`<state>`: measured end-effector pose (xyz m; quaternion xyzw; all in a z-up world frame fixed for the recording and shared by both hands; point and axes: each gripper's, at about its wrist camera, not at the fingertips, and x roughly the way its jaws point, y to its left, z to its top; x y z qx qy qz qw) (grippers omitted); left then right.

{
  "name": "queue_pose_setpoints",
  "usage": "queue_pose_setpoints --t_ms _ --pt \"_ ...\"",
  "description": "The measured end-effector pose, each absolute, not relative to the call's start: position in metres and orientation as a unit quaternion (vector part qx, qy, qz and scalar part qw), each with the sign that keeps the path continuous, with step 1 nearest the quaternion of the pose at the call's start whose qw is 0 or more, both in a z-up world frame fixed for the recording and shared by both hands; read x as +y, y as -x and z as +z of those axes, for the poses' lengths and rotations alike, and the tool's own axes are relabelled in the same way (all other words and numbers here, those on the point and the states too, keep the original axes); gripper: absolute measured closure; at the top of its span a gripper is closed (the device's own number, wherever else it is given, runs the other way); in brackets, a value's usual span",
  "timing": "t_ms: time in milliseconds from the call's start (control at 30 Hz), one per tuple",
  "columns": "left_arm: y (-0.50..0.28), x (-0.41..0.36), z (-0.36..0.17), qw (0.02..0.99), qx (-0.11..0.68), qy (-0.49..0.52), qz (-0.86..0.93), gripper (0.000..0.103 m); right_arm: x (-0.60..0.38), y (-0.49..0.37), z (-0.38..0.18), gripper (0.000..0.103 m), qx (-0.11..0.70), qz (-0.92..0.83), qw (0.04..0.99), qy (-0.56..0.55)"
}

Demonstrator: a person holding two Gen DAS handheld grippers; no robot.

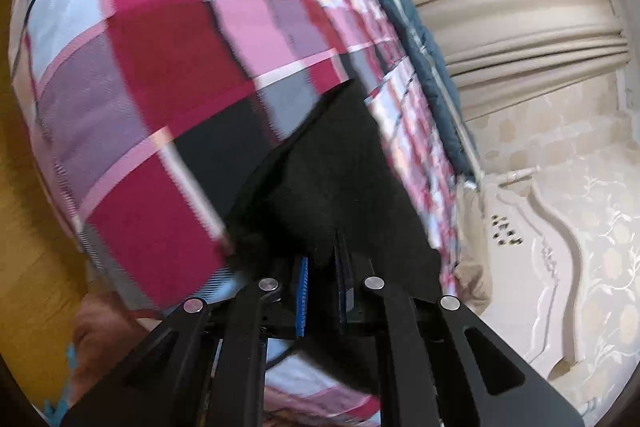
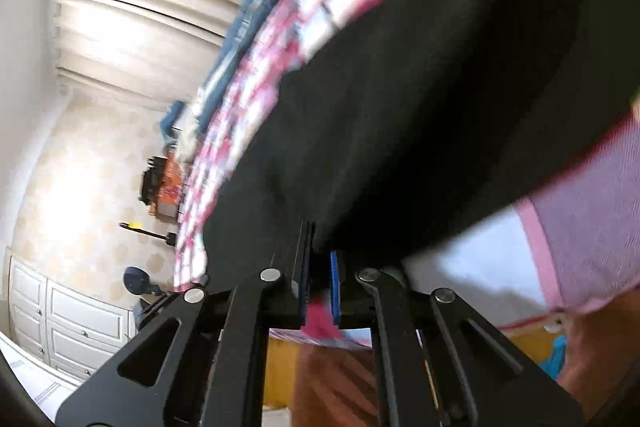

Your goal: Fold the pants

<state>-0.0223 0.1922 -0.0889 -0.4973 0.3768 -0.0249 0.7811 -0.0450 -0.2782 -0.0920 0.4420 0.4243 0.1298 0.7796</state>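
The black pants lie on a red, pink and blue plaid bed cover. My left gripper is shut on an edge of the pants; its blue pads pinch black cloth. In the right wrist view the pants fill the upper right, draped over the plaid cover. My right gripper is shut on another edge of the pants. Both views are tilted and blurred.
A blue quilt lies along the bed's far side. Beige curtains and patterned wallpaper stand behind. A white headboard is to the right. White cabinets and small dark objects show by the wall. Yellow wood floor lies below.
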Motion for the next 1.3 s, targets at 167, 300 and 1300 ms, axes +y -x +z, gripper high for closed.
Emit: queue_pose_setpoints --t_ms 167,300,1300 --pt "0.022 0.199 -0.089 0.779 0.372 0.504 -0.034 0.093 -0.282 0.042 -0.104 0.093 0.428 0.141 0.771 -0.451" --pt "0.02 0.196 -0.085 0.777 0.38 0.5 -0.034 0.092 -0.287 0.046 -0.104 0.078 0.425 0.161 0.761 -0.463" --pt "-0.016 0.056 -0.023 0.839 0.414 0.342 -0.089 0.037 -0.745 0.031 -0.036 0.043 0.427 -0.137 0.851 -0.273"
